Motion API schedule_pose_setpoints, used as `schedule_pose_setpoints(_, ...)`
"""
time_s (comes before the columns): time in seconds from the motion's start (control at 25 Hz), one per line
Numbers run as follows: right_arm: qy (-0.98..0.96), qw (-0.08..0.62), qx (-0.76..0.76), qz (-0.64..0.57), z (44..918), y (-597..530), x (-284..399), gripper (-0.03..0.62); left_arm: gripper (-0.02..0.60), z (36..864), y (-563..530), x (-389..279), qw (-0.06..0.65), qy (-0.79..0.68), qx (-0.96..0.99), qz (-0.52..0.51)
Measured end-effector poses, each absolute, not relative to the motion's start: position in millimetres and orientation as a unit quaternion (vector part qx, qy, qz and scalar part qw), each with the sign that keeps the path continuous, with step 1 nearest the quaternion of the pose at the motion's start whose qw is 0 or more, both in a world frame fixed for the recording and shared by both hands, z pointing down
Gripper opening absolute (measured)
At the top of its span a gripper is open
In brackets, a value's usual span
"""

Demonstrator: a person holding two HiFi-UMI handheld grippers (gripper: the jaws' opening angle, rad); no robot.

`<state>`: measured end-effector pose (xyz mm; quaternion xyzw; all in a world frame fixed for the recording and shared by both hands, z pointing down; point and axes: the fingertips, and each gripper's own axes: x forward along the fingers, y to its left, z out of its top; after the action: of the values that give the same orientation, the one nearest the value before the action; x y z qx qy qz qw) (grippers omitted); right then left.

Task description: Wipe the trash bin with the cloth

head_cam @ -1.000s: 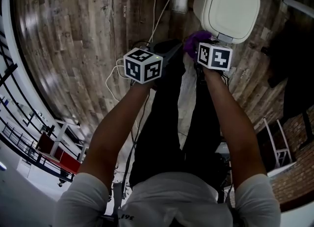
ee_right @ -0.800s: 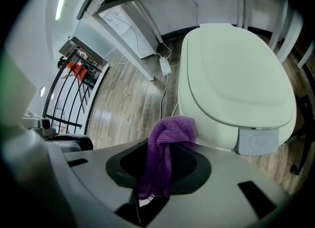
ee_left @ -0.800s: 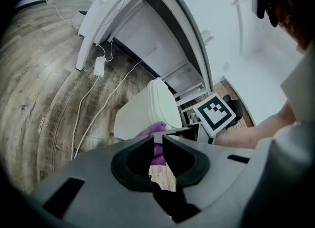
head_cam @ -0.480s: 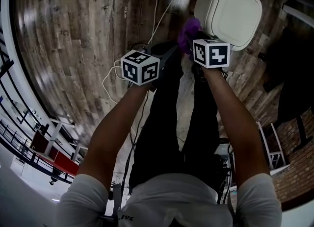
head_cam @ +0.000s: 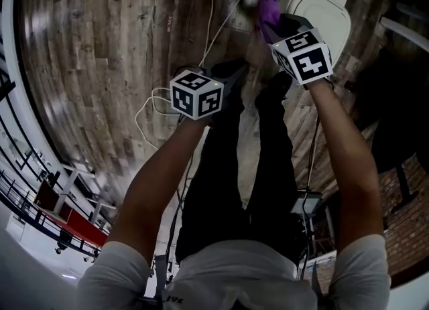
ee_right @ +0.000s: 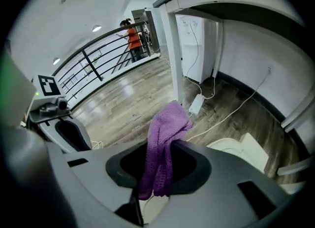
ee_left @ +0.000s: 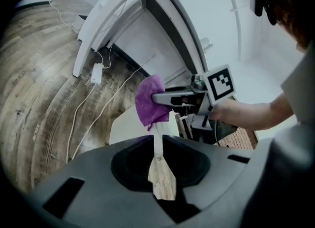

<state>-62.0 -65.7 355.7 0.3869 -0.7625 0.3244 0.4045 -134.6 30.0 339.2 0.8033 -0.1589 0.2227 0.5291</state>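
Near white trash bin (head_cam: 330, 15), right tongs (ee_right: 160, 143) clamped on purple cloth (ee_right: 170, 118), left tongs (ee_left: 158, 138) nearly closed, empty

Pale T-shirt (head_cam: 234, 272), black trousers (head_cam: 221, 188)

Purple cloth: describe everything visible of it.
The purple cloth is a soft, knitted-looking rag, bunched and folded. The right gripper is clamped on its middle, so a lump stands out past the jaws and the rest hangs loose. It sits over the edge of the white trash bin; whether it touches the bin cannot be told.
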Motion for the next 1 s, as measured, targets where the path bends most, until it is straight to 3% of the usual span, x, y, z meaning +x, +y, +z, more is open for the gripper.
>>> schedule_pose_setpoints(0.36, -0.765, 0.462, 0.39, 0.222, 357.4, -152.3, -1.0, 0.109, 0.054, 340.8, 17.2, -112.9, 0.527, -0.166, 0.805, 0.214)
schedule_pose_setpoints(0.8, -0.714, 0.608, 0.345, 0.021, 367.4, -225.1, 57.6, 0.109, 0.054, 348.2, 30.0, -104.5, 0.534, -0.172, 0.8, 0.214)
schedule_pose_setpoints(1.0, -0.708, 0.654, 0.264, 0.035, 410.1, -193.9, 48.5, 0.109, 0.054, 350.7, 38.2, -106.6, 0.538, -0.174, 0.796, 0.215)
